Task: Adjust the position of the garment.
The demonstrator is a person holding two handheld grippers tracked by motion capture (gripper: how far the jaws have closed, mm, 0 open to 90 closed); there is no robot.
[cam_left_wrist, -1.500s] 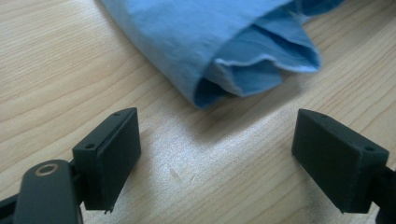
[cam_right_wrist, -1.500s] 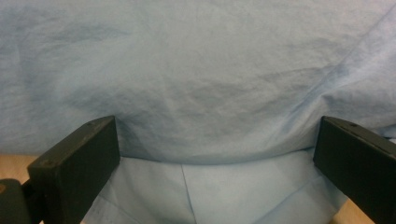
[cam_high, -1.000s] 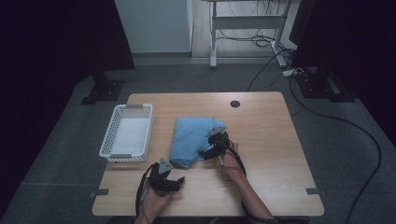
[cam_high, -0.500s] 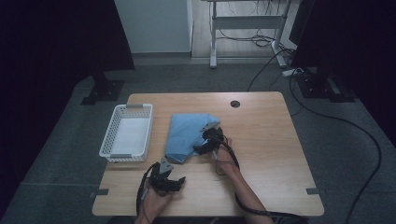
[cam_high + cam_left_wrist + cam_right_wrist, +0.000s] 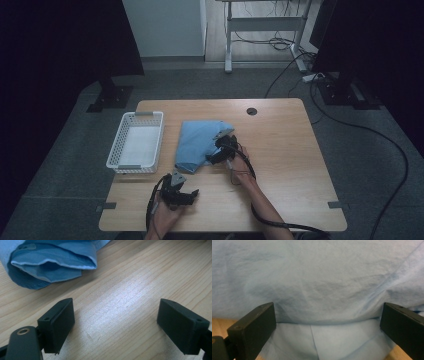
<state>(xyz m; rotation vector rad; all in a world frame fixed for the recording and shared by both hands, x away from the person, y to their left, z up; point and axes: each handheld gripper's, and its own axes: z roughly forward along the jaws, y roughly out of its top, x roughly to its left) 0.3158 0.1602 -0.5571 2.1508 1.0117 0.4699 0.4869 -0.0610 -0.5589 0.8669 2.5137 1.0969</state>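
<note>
The blue shirt (image 5: pixel 200 145) is lying folded mid-table. The right gripper (image 5: pixel 216 154) is sitting at its edge, jaws wide, cloth between them. The left gripper (image 5: pixel 181 195) is waiting farther off, wide and empty.

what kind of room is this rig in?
Probably a lab or recording room, not a home: one wooden table on grey carpet, dark curtains at the sides, cables trailing over the floor, a metal desk frame behind. On the table lie a blue shirt and a white basket.
</note>
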